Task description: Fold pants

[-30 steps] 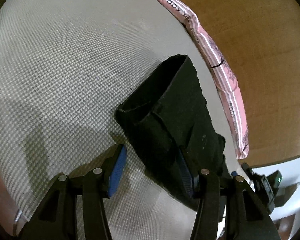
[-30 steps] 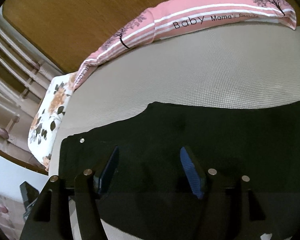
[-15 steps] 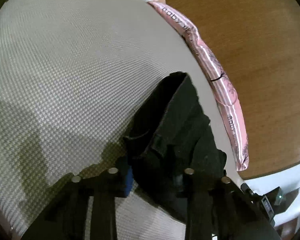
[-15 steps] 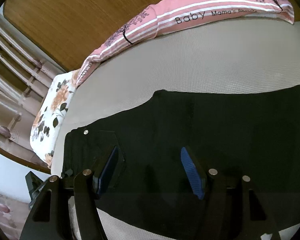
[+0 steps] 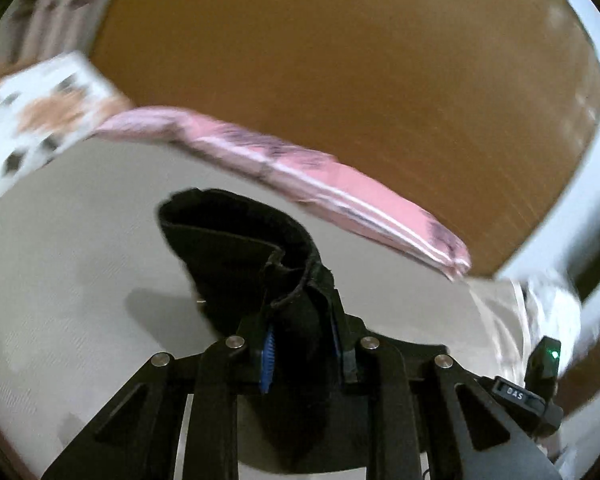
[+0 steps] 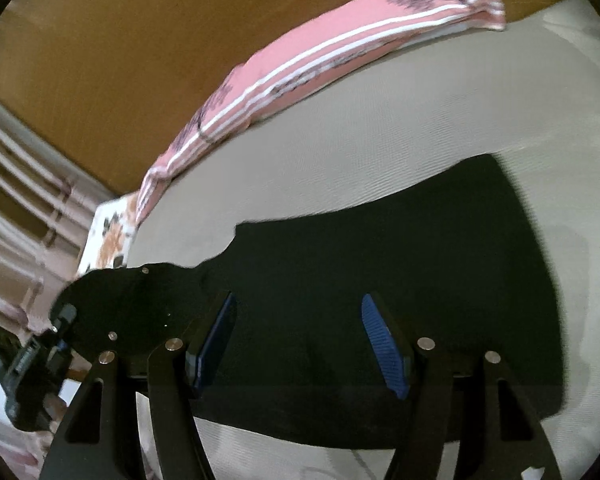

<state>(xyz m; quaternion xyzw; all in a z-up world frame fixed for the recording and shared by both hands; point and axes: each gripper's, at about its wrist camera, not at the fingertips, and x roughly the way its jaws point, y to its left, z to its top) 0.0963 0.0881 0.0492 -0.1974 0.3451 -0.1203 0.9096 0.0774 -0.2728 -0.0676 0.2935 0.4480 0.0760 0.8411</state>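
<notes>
Black pants [image 6: 380, 248] lie spread flat on a beige textured mattress [image 6: 380, 128]. One end of the pants [image 5: 236, 248] is raised off the mattress in the left wrist view, its hem bunched and curling upward. My left gripper [image 5: 304, 346] has the black cloth between its blue pads, and its jaws are still closing on it. My right gripper [image 6: 300, 344] hangs over the waist part of the pants, jaws wide apart, with the cloth below them. I cannot tell whether its fingertips touch the cloth. The view is motion-blurred.
A long pink striped pillow [image 6: 300, 76] lies along the far edge of the mattress against a brown wooden headboard [image 5: 340, 60]. A white floral pillow [image 5: 32, 120] sits at the corner. A small black device with a green light [image 5: 548, 360] is at the right.
My left gripper closed on the end of the pants, rolled, and lifted it off the mattress. The right gripper slid sideways over the pants and stayed open.
</notes>
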